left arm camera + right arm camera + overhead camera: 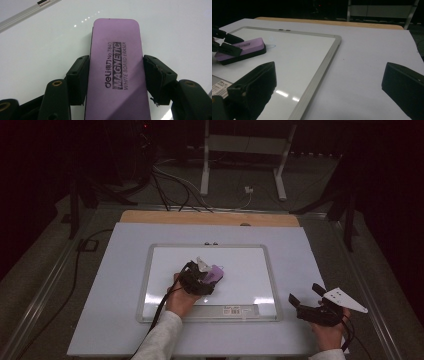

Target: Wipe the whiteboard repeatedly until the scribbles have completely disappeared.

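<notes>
A purple whiteboard eraser (115, 70) with black print lies flat on the whiteboard (240, 265), and my left gripper (207, 277) is shut on it, one jaw against each long side. The same eraser (242, 48) appears at the left of the right gripper view, beside a faint blue pen mark (271, 46) on the board. My right gripper (306, 295) hovers open over the white table sheet right of the board, with nothing between its jaws. The whiteboard's silver frame (317, 75) runs diagonally just left of that gripper.
The board rests on a white sheet (310, 250) covering a wooden table (210, 217). A barcode label (235, 310) sits on the board's near frame. Behind the table are a white stand (205, 165) and cables (170, 185) on a dark floor.
</notes>
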